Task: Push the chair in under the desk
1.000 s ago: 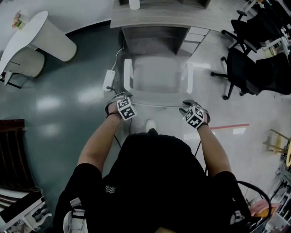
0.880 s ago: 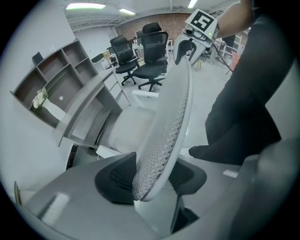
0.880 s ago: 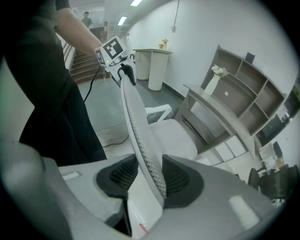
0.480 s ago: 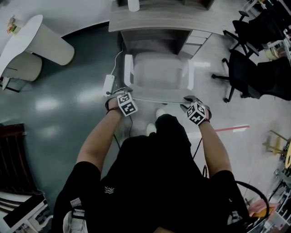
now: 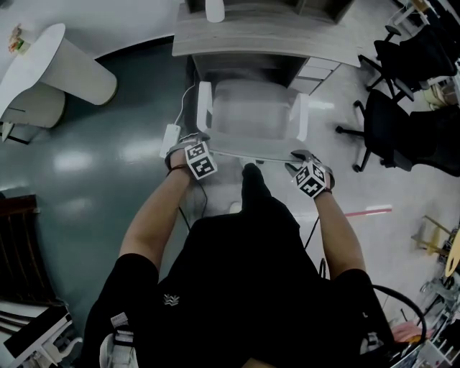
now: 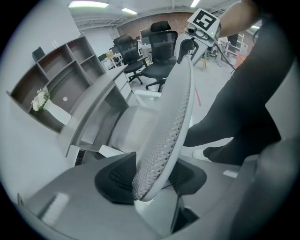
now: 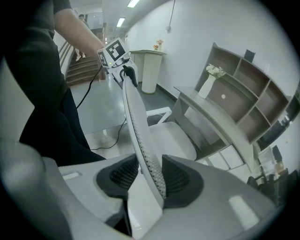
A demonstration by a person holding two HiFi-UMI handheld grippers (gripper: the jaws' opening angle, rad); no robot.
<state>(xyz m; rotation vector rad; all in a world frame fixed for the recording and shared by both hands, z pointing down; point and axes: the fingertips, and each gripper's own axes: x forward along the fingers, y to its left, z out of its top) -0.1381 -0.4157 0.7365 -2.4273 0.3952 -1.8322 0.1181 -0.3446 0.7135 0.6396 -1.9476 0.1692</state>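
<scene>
A white mesh-backed chair (image 5: 251, 118) faces the grey desk (image 5: 266, 32), its seat front at the desk's edge. My left gripper (image 5: 194, 154) is shut on the left end of the backrest's top rim and my right gripper (image 5: 305, 172) on the right end. In the left gripper view the mesh backrest (image 6: 164, 140) runs between the dark pads of the left gripper (image 6: 152, 180), with the right gripper (image 6: 199, 28) at its far end. In the right gripper view the backrest (image 7: 138, 131) sits between the pads of the right gripper (image 7: 150, 180), and the left gripper (image 7: 115, 54) holds the far end.
A drawer unit (image 5: 316, 72) stands under the desk's right side. A power strip (image 5: 171, 136) with a cable lies on the floor left of the chair. Black office chairs (image 5: 402, 108) stand at the right, a white round stand (image 5: 43, 65) at the left. A white vase (image 5: 214, 8) is on the desk.
The chair has rolled forward toward the desk with both grippers on its backrest. The person has stepped forward behind it.
</scene>
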